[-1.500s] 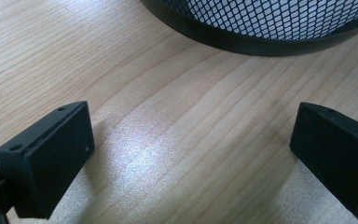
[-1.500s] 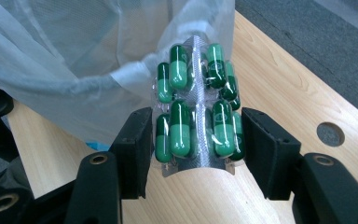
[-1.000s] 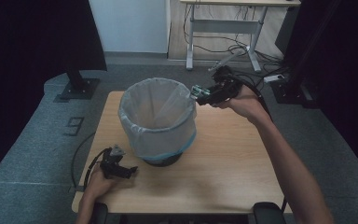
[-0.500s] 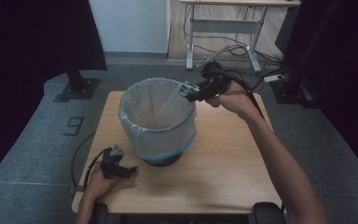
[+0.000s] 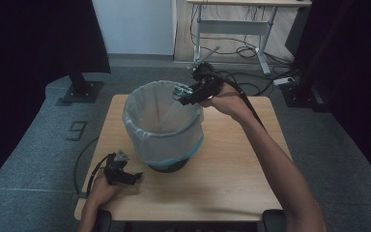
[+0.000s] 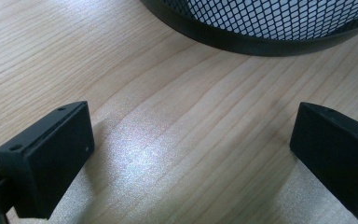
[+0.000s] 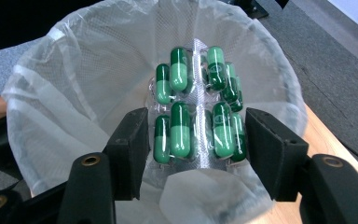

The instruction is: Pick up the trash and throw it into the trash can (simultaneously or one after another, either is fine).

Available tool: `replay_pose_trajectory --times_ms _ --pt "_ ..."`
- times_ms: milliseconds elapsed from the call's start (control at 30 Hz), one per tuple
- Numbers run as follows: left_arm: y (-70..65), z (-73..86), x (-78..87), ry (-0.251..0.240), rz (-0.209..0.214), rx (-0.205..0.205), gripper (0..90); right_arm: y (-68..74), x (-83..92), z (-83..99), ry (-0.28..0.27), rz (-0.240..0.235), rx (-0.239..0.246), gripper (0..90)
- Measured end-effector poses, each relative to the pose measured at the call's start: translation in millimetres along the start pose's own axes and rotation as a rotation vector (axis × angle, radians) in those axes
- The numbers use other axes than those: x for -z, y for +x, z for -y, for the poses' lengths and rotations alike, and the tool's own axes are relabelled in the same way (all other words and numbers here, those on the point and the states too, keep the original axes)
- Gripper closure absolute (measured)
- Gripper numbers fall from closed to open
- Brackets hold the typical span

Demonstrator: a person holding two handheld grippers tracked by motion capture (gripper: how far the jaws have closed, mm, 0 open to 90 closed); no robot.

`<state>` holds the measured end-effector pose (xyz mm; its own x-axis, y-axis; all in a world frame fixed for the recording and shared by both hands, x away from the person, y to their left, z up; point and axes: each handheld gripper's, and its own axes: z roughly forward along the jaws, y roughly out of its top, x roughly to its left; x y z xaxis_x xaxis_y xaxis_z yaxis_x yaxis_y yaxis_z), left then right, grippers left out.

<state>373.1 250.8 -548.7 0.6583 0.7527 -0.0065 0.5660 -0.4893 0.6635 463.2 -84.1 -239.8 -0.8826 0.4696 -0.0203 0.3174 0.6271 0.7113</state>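
While the left gripper (image 5: 134, 177) rests low on the wooden table (image 5: 232, 179) just on the person's side of the wastebasket (image 5: 163, 126), its jaws stand wide apart with only bare wood between them; the left gripper view shows the basket's black rim and mesh wall (image 6: 270, 18) just beyond those jaws. That wastebasket, lined with a thin white bag (image 7: 74, 79), stands on the table's left half, near its middle. Above the basket's far right rim hangs the right gripper (image 5: 181, 94), carried by a hand (image 5: 227, 101) whose forearm reaches in from the near right. A blister pack of green capsules (image 7: 198, 121) sits between this gripper's jaws, over the bag's open mouth; the jaws have just been opening, at a narrow spread, and whether the pads are pressing on the pack's edges I cannot tell. Beyond the basket and past the table's far edge, grey carpet (image 5: 140, 67) runs to a desk frame with loose cables (image 5: 236, 46)
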Motion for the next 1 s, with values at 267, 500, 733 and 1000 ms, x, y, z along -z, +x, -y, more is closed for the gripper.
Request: replay_pose_trajectory --times_ms 267,500,733,1000 --pt "0.1 -0.1 -0.1 0.000 0.001 -0.001 0.0 7.3 -18.9 -11.3 0.001 -0.016 0.009 39.5" --pt "0.3 -0.6 -0.4 0.001 0.002 -0.004 0.0 13.3 -40.2 -17.8 0.024 -0.025 0.033 38.3" --pt "0.3 -0.8 -0.5 0.001 0.002 -0.004 0.0 19.1 -58.7 -21.5 0.049 -0.031 0.058 37.0" --pt "0.3 -0.8 -0.6 0.001 0.002 -0.004 0.0 25.0 -84.5 -17.5 0.132 -0.047 0.099 25.7"
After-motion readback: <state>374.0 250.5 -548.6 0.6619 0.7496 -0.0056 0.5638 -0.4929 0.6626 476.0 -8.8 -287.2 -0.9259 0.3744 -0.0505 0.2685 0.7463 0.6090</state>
